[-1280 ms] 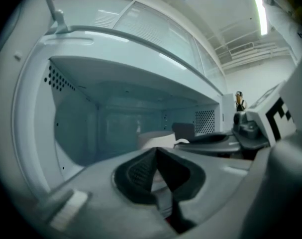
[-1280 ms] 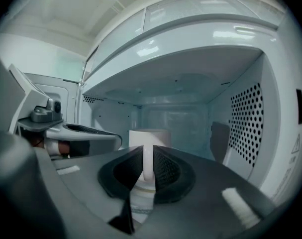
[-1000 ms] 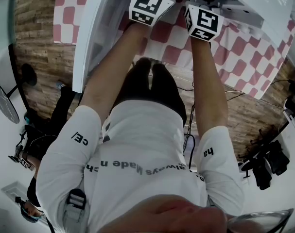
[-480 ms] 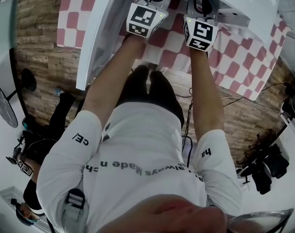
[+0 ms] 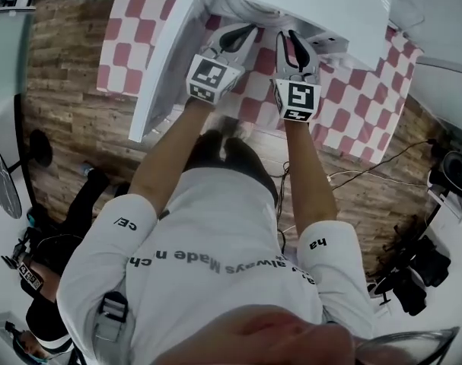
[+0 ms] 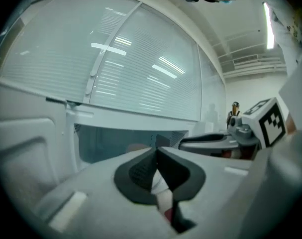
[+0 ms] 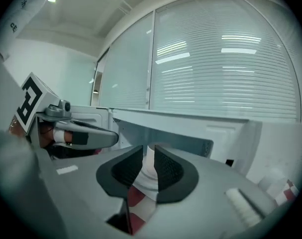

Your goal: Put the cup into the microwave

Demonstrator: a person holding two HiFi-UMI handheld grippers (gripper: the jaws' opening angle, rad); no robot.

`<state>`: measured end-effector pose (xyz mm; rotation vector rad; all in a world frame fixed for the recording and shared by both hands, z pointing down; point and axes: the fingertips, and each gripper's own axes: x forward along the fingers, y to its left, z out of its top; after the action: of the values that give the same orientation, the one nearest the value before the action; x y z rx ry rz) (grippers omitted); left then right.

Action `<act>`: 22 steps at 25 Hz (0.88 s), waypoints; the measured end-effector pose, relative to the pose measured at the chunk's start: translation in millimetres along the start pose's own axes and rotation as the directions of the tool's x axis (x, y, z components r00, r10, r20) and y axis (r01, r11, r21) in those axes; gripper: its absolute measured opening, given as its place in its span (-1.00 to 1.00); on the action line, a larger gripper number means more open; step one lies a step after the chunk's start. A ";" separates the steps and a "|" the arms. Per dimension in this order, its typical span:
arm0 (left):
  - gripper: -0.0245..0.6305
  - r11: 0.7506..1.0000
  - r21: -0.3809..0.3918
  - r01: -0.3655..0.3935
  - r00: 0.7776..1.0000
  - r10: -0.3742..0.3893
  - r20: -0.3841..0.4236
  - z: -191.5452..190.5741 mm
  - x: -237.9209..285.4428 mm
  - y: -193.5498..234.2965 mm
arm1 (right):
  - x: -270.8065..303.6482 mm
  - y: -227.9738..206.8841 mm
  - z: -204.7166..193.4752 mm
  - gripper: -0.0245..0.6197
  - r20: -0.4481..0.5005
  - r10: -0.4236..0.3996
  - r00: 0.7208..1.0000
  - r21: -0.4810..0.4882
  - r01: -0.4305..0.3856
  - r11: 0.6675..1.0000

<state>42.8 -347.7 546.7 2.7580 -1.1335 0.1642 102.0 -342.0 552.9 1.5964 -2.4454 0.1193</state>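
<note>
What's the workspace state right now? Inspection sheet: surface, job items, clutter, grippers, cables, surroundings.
Surface: red-and-white checked tablecloth.
Job's things: white microwave, its door swung open; white cup, apparently inside the cavity.
Clutter: nothing seen.
Grippers: left gripper jaws together, empty; right gripper jaws slightly apart, gripping nothing; both in front of the opening.
Cables: black cables on the floor, right side.
Surroundings: wood-plank floor; second person at left.
</note>
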 end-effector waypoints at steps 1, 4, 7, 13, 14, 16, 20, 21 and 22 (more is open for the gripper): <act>-0.92 1.000 -0.005 0.006 1.000 -0.006 0.010 10.9 -6.7 -5.3 | -7.7 4.3 9.8 -0.70 0.007 0.012 1.000 0.001 -0.012 1.000; -0.92 0.999 0.004 0.033 0.999 -0.033 0.026 42.8 -26.7 -22.1 | -31.5 15.2 42.9 -0.72 0.032 0.041 0.999 0.003 -0.041 0.999; -0.92 0.998 0.013 0.055 0.998 -0.055 0.028 70.9 -46.8 -36.5 | -54.4 25.4 73.1 -0.73 0.040 0.069 0.997 0.021 -0.070 0.997; -0.92 0.995 0.016 0.097 0.995 -0.097 0.038 129.1 -83.8 -65.1 | -100.7 43.5 130.6 -0.75 0.052 0.119 0.991 0.043 -0.122 0.992; -0.92 0.995 0.017 0.103 0.994 -0.104 0.039 138.4 -88.6 -70.5 | -107.9 45.5 137.4 -0.76 0.051 0.128 0.990 0.060 -0.131 0.990; -0.92 0.992 0.021 0.122 0.991 -0.123 0.051 157.5 -98.4 -81.8 | -122.1 49.6 150.8 -0.76 0.055 0.140 0.989 0.086 -0.145 0.986; -0.92 0.987 0.048 0.156 0.984 -0.159 0.082 192.3 -117.7 -102.0 | -150.5 62.6 183.8 -0.76 0.072 0.162 0.984 0.077 -0.167 0.983; -0.92 0.986 0.052 0.160 0.983 -0.164 0.085 199.3 -121.9 -105.5 | -157.1 65.6 192.4 -0.76 0.075 0.167 0.983 0.067 -0.172 0.983; -0.92 0.985 0.055 0.162 0.982 -0.166 0.088 206.0 -125.8 -107.8 | -162.9 68.3 200.9 -0.76 0.078 0.174 0.982 0.057 -0.178 0.982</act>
<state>38.5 -223.4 313.4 2.9122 -0.9271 0.0450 75.1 -205.9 324.2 1.4295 -2.6621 0.1715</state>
